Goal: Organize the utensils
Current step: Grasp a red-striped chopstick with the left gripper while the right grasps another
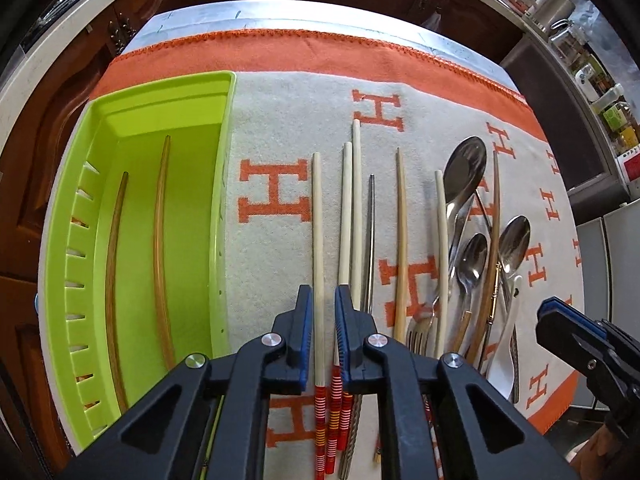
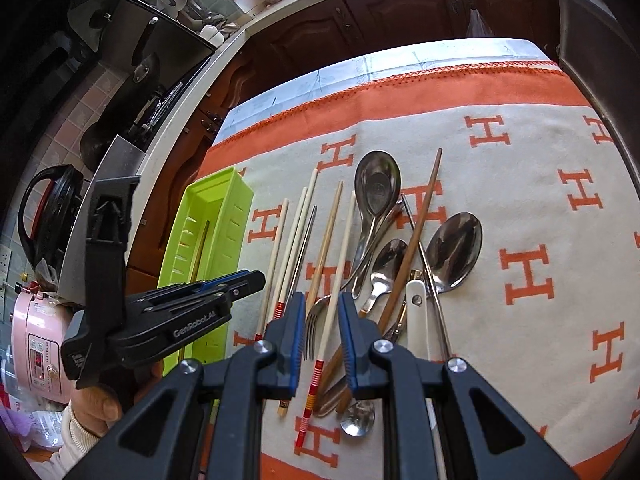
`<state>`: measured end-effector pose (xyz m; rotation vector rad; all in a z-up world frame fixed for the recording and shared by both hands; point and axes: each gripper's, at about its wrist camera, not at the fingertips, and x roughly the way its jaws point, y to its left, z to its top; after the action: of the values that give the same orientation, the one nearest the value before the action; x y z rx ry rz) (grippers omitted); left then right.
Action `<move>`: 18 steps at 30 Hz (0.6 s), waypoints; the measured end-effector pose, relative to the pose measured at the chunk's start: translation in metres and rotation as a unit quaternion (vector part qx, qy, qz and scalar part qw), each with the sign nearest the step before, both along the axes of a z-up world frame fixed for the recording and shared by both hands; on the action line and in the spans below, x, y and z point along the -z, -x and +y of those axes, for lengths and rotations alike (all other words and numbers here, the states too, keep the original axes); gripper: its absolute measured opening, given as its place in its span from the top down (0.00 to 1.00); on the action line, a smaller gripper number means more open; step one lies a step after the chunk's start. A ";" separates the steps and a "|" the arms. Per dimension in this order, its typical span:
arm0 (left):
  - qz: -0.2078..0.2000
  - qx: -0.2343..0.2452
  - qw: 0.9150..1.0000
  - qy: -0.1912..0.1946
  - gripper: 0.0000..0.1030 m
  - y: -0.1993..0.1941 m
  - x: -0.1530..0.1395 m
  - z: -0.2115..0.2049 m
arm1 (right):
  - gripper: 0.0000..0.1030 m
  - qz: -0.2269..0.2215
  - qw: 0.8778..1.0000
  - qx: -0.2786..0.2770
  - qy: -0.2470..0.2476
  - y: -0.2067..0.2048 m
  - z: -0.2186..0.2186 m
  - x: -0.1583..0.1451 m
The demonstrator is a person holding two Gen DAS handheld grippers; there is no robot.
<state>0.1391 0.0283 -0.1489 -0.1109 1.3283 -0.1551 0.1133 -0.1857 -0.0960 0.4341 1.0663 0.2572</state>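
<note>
Beside the green tray (image 1: 224, 184), loose chopsticks (image 1: 318, 216), spoons (image 1: 466, 168).

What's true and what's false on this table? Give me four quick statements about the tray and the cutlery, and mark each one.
1. The tray holds two brown chopsticks. True.
2. A fork lies in the tray. False: the fork lies on the cloth, beside the spoons.
3. The cloth bears orange H letters. True.
4. Every chopstick on the cloth is metal. False: only one metal chopstick shows there. The rest are pale or brown.
</note>
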 end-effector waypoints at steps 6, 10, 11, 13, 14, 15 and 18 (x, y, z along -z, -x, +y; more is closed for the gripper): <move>-0.001 -0.001 1.000 -0.026 0.93 -0.007 0.008 -0.004 | 0.84 0.003 1.000 -0.004 -0.007 -0.002 0.000 0.005; -0.002 0.012 0.999 -0.052 0.92 -0.011 0.010 -0.010 | 0.84 0.006 1.000 -0.008 -0.009 -0.002 0.003 0.007; -0.003 0.019 0.998 -0.061 0.92 -0.012 0.011 -0.014 | 0.84 0.006 1.000 -0.009 -0.009 -0.002 0.003 0.008; 0.001 0.033 0.996 -0.087 0.91 -0.013 0.014 -0.024 | 0.84 0.006 1.000 -0.009 -0.009 -0.002 0.003 0.008; 0.001 0.039 0.995 -0.095 0.91 -0.013 0.015 -0.027 | 0.84 0.006 1.000 -0.008 -0.010 -0.002 0.003 0.008; 0.001 0.042 0.994 -0.097 0.91 -0.013 0.015 -0.030 | 0.84 0.007 1.000 -0.007 -0.011 -0.002 0.003 0.008; 0.008 0.050 0.994 -0.092 0.91 -0.011 0.015 -0.036 | 0.84 0.007 1.000 -0.004 -0.012 -0.002 0.002 0.009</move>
<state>0.1504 -0.0074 -0.1636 0.1103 1.3576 -0.1159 0.1152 -0.1833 -0.1053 0.4544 1.0800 0.2739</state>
